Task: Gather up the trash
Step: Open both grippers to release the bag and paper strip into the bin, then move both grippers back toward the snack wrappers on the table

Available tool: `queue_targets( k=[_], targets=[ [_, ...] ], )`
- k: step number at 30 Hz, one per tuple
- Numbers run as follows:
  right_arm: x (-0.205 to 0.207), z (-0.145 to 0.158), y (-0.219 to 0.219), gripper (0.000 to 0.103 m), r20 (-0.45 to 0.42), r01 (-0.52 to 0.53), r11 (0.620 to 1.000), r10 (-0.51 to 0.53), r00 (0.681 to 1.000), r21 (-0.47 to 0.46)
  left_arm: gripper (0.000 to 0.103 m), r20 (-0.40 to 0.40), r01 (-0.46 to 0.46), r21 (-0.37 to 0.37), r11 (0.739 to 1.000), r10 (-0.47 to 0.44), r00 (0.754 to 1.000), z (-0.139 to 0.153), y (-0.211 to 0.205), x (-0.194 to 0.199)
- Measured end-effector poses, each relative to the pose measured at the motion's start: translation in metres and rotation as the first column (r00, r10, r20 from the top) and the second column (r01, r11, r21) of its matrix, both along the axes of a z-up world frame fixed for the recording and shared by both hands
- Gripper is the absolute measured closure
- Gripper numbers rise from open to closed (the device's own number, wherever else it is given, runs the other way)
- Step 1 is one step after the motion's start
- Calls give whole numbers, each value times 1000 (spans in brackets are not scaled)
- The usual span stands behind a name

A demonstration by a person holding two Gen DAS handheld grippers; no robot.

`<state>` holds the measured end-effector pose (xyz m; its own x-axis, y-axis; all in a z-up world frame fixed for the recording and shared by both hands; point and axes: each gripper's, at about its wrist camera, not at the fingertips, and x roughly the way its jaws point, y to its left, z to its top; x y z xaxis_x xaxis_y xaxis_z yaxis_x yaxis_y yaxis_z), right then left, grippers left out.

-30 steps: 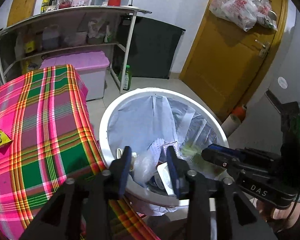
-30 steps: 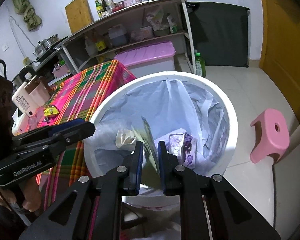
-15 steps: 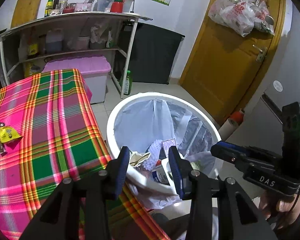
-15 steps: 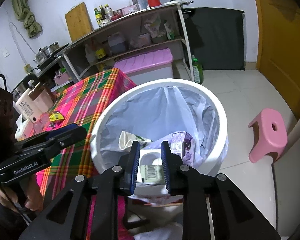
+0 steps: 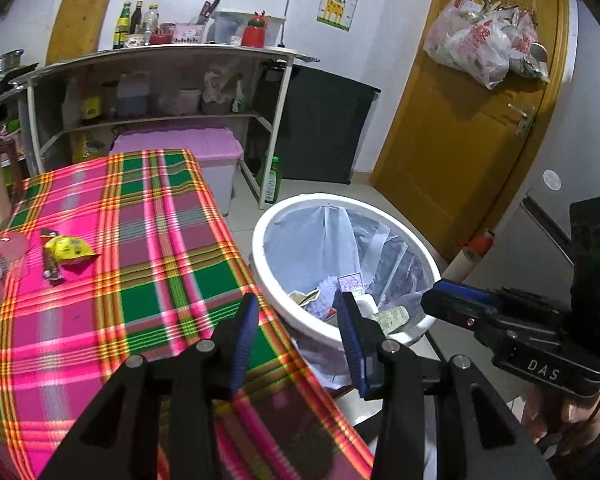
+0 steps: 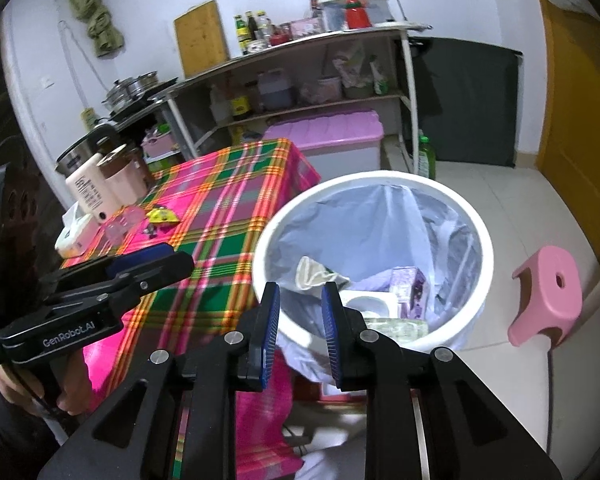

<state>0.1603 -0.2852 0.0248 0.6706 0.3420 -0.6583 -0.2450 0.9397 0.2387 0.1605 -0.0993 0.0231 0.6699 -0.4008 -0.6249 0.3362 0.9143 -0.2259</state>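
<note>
The white trash bin (image 5: 342, 200) (image 6: 380, 178) with a clear liner stands on the floor beside the plaid-covered table (image 5: 148, 240) (image 6: 228, 216). Inside it lie a purple carton (image 6: 410, 284), a white tub (image 6: 370, 304) and a labelled wrapper (image 6: 396, 326). My left gripper (image 5: 298, 304) hangs open and empty over the table's corner and the bin's near rim. My right gripper (image 6: 300, 292) is open and empty above the bin's near rim. On the table lie a yellow wrapper (image 5: 70, 248) (image 6: 162, 216) and a dark snack bar wrapper (image 5: 50, 270).
Clear plastic packaging (image 6: 122, 222) and pink appliances (image 6: 112, 180) sit at the table's far side. A pink stool (image 6: 548, 292) stands right of the bin. Behind are a shelf unit (image 5: 160, 80), a pink-lidded box (image 5: 180, 144), a green bottle (image 5: 272, 180) and a wooden door (image 5: 460, 140).
Both grippers drew back and up from inside the bin. The right jaws spread and let a thin wrapper drop into the bin. The left gripper swung toward the table.
</note>
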Motion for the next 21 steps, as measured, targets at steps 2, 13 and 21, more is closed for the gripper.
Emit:
queue_targets(
  k=[2,13,21],
  targets=[
    [-3,1,5,80,6,-14,1000,14,1000,-2,61,3,-11,-1,1000,11,1000,1,5,-4],
    [-16,8,31,68,26,-71,997,71,997,-9,61,10,-75,-11,997,75,997,1,33,-23],
    [-19,5,46,67,24,-118,993,117,993,21,61,-1,-133,-9,991,133,991,-7,56,-34]
  ],
)
